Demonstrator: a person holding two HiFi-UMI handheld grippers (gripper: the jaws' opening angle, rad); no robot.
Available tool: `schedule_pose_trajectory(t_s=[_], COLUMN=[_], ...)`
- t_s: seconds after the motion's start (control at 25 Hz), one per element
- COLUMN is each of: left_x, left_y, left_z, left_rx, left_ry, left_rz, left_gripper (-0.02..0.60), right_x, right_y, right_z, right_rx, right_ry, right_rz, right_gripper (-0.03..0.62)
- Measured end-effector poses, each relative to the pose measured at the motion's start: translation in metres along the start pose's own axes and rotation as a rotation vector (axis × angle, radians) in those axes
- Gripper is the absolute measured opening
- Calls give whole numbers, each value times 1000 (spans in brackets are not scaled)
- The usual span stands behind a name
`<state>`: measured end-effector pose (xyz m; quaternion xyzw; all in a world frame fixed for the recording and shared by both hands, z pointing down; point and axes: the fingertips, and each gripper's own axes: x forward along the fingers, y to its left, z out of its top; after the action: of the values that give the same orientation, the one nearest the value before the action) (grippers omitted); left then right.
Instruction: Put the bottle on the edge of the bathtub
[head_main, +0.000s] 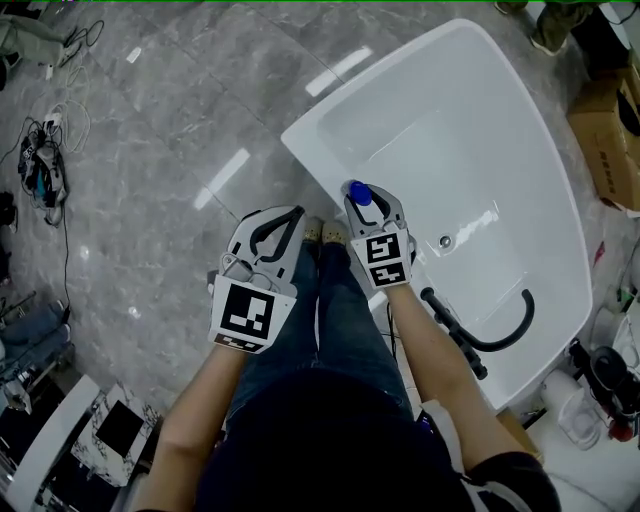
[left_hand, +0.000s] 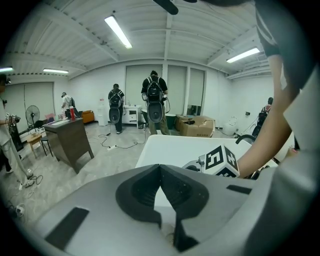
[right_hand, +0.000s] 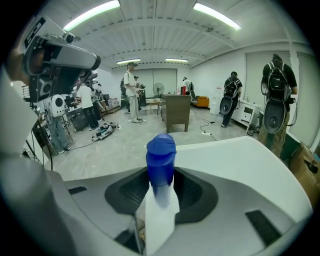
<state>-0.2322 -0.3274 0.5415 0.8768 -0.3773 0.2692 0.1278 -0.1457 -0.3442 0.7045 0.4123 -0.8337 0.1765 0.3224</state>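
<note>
A white bottle with a blue cap stands upright between the jaws of my right gripper, which is shut on it. It hangs right over the near rim of the white bathtub. In the right gripper view the blue cap rises above the pads, the white body sits between them, and the tub's rim lies just beyond. My left gripper is held over the grey floor left of the tub. Its jaws meet with nothing between them.
A black hose and a drain lie inside the tub. A cardboard box stands at the far right, and cables lie on the floor at left. Several people and a brown desk stand farther off.
</note>
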Motion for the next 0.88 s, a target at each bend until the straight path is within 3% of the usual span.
schedule_pose_trajectory(t_s=[0.4,0.56,0.84,0.88], left_x=[-5,-7,-20,-23], left_y=[-3,-8,-14,-16], left_z=[-2,6,32,37], left_rx=[8,30,54,53], left_ry=[-2,-15,-64,-71], left_rz=[-12,-25,-35,-34], left_gripper=[23,23,23,23], right_x=[-1,-20,-97,-111], right_y=[11,11,0,-2], right_z=[-7,0,43,50], right_rx=[-43,-54,-75,-66], right_ry=[28,11,-82,-92], right_rz=[45,46,-84,-111], right_gripper=[166,215,215,170])
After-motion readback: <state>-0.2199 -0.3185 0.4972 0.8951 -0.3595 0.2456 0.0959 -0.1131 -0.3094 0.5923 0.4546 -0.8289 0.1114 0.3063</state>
